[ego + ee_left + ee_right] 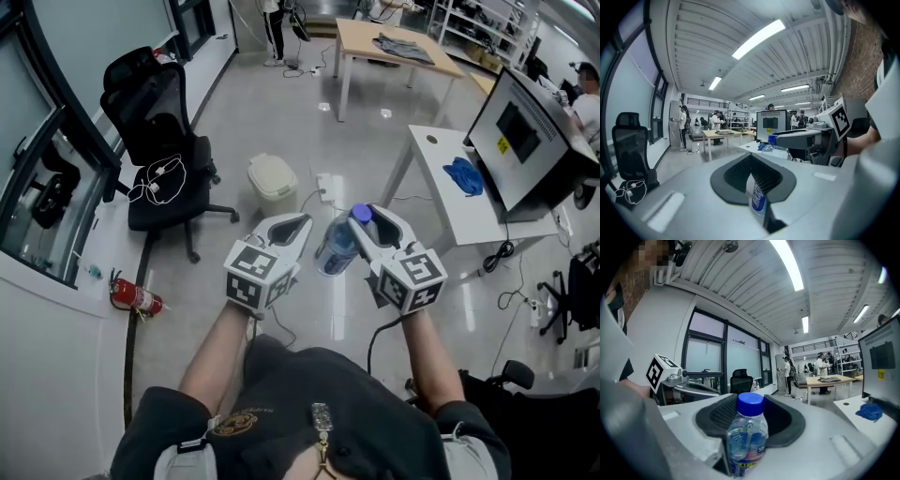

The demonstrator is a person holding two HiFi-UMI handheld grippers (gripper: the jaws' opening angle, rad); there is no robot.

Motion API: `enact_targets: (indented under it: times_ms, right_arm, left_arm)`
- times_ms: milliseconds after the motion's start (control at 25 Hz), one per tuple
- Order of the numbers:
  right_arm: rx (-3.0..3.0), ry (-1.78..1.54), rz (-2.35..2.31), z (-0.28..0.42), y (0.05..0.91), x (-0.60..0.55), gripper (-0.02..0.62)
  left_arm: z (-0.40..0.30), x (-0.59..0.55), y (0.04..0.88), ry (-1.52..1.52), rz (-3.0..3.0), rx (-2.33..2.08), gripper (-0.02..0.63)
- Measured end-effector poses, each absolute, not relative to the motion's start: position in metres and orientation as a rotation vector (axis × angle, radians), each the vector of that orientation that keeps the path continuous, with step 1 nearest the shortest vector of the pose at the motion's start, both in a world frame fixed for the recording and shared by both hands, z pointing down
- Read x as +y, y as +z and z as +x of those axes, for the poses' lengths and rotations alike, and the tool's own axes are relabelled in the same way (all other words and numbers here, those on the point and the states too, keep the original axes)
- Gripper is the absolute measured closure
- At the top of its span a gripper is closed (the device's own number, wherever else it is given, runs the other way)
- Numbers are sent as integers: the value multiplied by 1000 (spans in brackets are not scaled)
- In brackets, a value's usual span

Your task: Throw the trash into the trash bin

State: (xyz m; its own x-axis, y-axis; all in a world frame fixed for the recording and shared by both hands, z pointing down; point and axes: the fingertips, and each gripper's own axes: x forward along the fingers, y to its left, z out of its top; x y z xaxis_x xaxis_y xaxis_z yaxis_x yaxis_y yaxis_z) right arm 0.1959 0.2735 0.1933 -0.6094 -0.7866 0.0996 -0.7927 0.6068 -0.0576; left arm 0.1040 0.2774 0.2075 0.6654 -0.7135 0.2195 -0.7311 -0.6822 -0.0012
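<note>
Plastic bottle (746, 437), blue cap, clamped in the right gripper (367, 225); left gripper (286, 230) pinches a thin blue-printed packet (758, 197). Carry stage, I reckon. Trash bin (272, 178) sits on the floor ahead, lid down, so next: close in and open it.

Clear bottle (337, 248) with a blue cap (360, 214) amid pale greys.
The left gripper (289, 228) and right gripper (373, 223) are pale grey with dark grey pads (717, 414) and black-and-white square-marked cubes (253, 274); the packet (758, 197) is white with blue print. The trash bin (272, 178) is cream, the chair (159, 141) black, the fire extinguisher (136, 297) red, the cloth (463, 175) blue on a white bench (433, 150), the floor (281, 122) glossy grey.
</note>
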Motion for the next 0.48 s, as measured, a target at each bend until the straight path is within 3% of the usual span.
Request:
enact_targets:
  times_ms: [480]
  right_arm:
    - [-2750, 204, 1323, 159, 208, 237, 417]
  left_arm:
    - [59, 242, 227, 322, 2721, -1228, 598]
